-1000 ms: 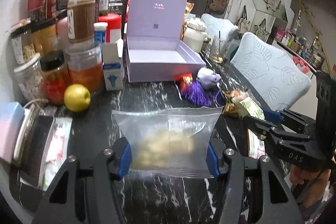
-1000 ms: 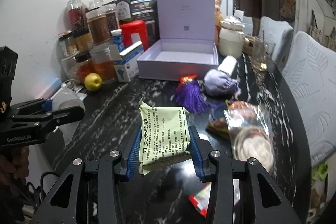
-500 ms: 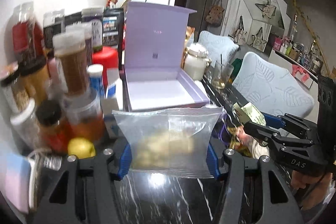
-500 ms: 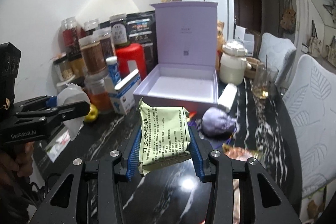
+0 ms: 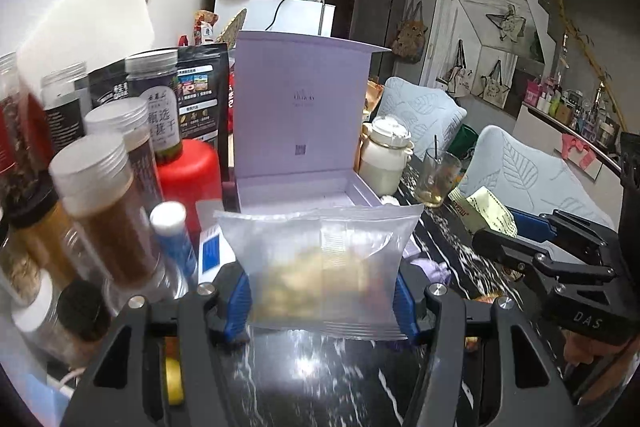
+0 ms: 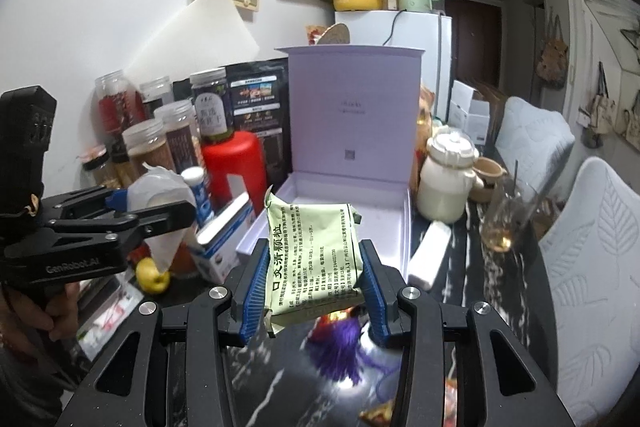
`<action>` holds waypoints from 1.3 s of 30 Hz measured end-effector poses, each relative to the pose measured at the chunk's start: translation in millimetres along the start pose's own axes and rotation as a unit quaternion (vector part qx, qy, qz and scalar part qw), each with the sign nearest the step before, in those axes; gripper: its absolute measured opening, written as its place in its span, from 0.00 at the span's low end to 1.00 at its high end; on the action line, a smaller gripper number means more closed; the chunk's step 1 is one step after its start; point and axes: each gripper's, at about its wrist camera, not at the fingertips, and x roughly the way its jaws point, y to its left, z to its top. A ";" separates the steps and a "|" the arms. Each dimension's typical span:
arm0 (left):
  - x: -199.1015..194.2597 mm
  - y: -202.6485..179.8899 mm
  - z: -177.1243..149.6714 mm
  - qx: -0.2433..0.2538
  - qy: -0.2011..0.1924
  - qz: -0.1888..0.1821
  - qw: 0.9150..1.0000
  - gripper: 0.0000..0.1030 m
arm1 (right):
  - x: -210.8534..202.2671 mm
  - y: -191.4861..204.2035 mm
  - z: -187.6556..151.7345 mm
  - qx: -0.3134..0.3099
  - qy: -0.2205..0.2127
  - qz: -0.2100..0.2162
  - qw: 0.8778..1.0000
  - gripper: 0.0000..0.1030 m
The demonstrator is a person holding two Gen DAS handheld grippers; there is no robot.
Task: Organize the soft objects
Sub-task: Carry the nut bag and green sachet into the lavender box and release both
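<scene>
My left gripper (image 5: pixel 322 301) is shut on a clear plastic bag (image 5: pixel 320 263) with pale yellow contents, held up in front of the open lilac box (image 5: pixel 300 187). My right gripper (image 6: pixel 314 285) is shut on a pale green sachet (image 6: pixel 314 255) printed with black text, just before the same lilac box (image 6: pixel 360 199). The left gripper (image 6: pixel 120 215) with its clear bag shows at the left of the right wrist view. At the right of the left wrist view, the right gripper (image 5: pixel 520 231) carries the green sachet (image 5: pixel 486 211). A purple tassel (image 6: pixel 348 343) lies on the black marble table below.
Several jars (image 5: pixel 100 203), a red canister (image 5: pixel 188 175) and dark pouches crowd the left of the box. A cream pot (image 6: pixel 448 183) and a glass (image 6: pixel 504 219) stand to its right. A yellow fruit (image 6: pixel 152 275) and a small blue-white carton (image 6: pixel 224 231) sit near the jars. Padded chairs (image 6: pixel 592 247) line the right side.
Both grippers have risen and moved forward toward the lilac box, each still holding its packet. The tassel and pouches on the table have dropped below the view.
</scene>
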 end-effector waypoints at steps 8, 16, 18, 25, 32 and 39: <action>37.1 5.9 32.4 -0.013 -0.004 -0.004 1.000 0.56 | 28.5 -12.2 30.4 -0.002 -0.004 -0.004 1.000 0.42; 72.9 7.6 61.7 -0.010 -0.005 0.008 1.000 0.56 | 62.3 -33.3 60.0 -0.014 -0.006 -0.026 1.000 0.42; 83.2 8.8 68.3 -0.011 -0.005 0.007 1.000 0.56 | 71.1 -37.7 66.3 -0.017 -0.005 -0.031 0.999 0.42; 117.2 17.8 87.6 -0.022 -0.006 0.027 0.999 0.56 | 105.3 -54.1 82.4 -0.025 0.004 -0.045 0.999 0.42; 154.5 34.0 86.1 -0.026 0.021 0.039 0.999 0.56 | 149.3 -66.4 90.6 -0.037 0.032 -0.053 0.997 0.42; 181.0 45.5 80.5 -0.013 0.053 0.081 0.995 0.56 | 192.1 -69.2 87.1 -0.042 0.063 -0.057 0.996 0.42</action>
